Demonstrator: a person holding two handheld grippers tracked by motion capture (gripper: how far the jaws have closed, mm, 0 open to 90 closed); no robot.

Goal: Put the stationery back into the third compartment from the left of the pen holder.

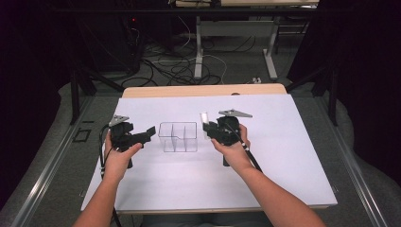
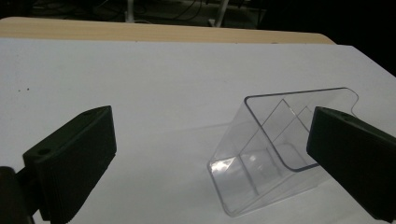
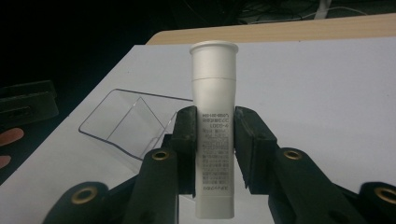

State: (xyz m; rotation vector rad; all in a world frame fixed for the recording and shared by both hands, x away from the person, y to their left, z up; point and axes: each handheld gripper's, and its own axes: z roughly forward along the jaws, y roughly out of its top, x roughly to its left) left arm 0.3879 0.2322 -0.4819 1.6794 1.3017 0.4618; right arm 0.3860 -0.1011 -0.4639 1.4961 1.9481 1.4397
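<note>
A clear plastic organiser box point(image 1: 178, 136) with inner dividers stands on the white table point(image 1: 283, 156) between my two grippers. My right gripper point(image 1: 209, 128) is shut on a white tube point(image 1: 204, 119), which it holds cap-up just right of the box. In the right gripper view the tube point(image 3: 214, 126) stands upright between the black pads point(image 3: 186, 140), with the box point(image 3: 130, 123) behind it to the left. My left gripper point(image 1: 147, 134) hovers just left of the box, open and holding nothing. In the left gripper view the box point(image 2: 275, 149) lies ahead toward the right jaw.
The white sheet covers a wooden tabletop whose far edge point(image 1: 203, 90) shows beyond it. Table legs point(image 1: 198, 47) and loose cables point(image 1: 170, 66) lie on the dark floor behind.
</note>
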